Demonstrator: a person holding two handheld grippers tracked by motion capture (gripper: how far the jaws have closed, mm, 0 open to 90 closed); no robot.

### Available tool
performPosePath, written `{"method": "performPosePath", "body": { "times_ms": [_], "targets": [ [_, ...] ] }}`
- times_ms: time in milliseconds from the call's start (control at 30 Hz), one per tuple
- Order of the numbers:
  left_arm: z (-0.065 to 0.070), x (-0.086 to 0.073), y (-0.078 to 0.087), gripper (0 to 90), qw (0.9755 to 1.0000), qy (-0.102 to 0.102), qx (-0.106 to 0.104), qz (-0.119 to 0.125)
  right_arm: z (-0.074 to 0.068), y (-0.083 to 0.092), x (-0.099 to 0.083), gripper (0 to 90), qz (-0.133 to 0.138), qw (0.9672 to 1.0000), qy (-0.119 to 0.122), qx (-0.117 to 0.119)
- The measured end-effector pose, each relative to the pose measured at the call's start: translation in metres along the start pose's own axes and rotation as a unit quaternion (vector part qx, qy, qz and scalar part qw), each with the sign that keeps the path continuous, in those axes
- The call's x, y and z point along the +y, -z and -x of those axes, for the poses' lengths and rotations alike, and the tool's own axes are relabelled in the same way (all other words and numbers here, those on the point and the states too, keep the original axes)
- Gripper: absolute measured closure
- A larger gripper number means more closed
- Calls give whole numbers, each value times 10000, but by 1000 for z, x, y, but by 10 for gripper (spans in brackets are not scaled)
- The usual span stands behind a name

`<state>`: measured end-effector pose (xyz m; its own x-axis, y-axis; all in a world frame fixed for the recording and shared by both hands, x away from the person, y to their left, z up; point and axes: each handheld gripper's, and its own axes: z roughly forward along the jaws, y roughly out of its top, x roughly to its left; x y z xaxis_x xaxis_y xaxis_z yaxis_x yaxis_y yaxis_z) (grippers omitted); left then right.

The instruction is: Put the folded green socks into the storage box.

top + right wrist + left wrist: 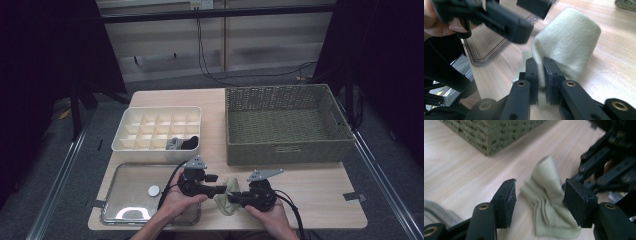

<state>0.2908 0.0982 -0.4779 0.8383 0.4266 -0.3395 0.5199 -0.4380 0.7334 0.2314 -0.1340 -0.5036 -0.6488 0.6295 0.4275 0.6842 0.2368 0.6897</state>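
The pale green sock (226, 198) lies on the wooden table (320, 190) in the lower middle of the high view, between the two grippers and just right of the clear tray lid (131, 192). The right gripper (540, 75), at the lower centre of its own view, has its jaws pinched together on a fold of the sock, with the cloth rising in a rounded hump above and to the right of the pads. In the high view this right gripper (239, 198) sits at the sock's right edge, held by the person's right hand (270, 214). The left gripper (539, 198) has its jaws apart; the sock (549, 200) lies between them in the left gripper view, and neither pad presses on it. In the high view the left gripper (220, 190) reaches the sock from the left, held by the left hand (175, 200). The woven basket (287, 120) occupies the upper right of the table, well apart from the sock. The white divided box (157, 125) stands at the upper left of the table; two of its front compartments hold a grey and a black item, too small to identify.
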Motion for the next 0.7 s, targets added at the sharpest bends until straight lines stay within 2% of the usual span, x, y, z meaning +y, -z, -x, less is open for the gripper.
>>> {"method": "performPosePath", "body": {
  "times_ms": [133, 167, 200, 233, 300, 400, 533, 700],
  "targets": [
    [-1, 3, -7, 397, 9999, 88, -44, 77, -1, -1, 0, 831, -28, 10000, 6, 31],
    [-2, 3, -11, 397, 10000, 41, 27, -16, -1, -1, 0, 830, -40, 10000, 8, 33],
    [-2, 1, -14, 406, 10000, 44, 11, -49, -2, -1, 0, 830, -38, 10000, 31, 9],
    [-3, -1, -14, 439, 9998, 29, 156, -98, -3, -1, 1, 829, -77, 9999, 99, -24],
    [-5, -2, -14, 445, 9998, 115, 136, -121, -3, 0, 1, 829, -130, 9998, 127, -46],
    [-3, -2, -17, 438, 9997, 63, 122, -215, -3, 2, 2, 828, -226, 9995, 212, -65],
    [-2, -4, -20, 437, 9995, 35, 68, -298, -4, 6, 2, 821, -335, 9982, 411, -289],
    [1, -8, -23, 443, 9992, 1, 14, -404, -2, 13, -1, 783, -332, 9983, 321, -349]
  ]
}}
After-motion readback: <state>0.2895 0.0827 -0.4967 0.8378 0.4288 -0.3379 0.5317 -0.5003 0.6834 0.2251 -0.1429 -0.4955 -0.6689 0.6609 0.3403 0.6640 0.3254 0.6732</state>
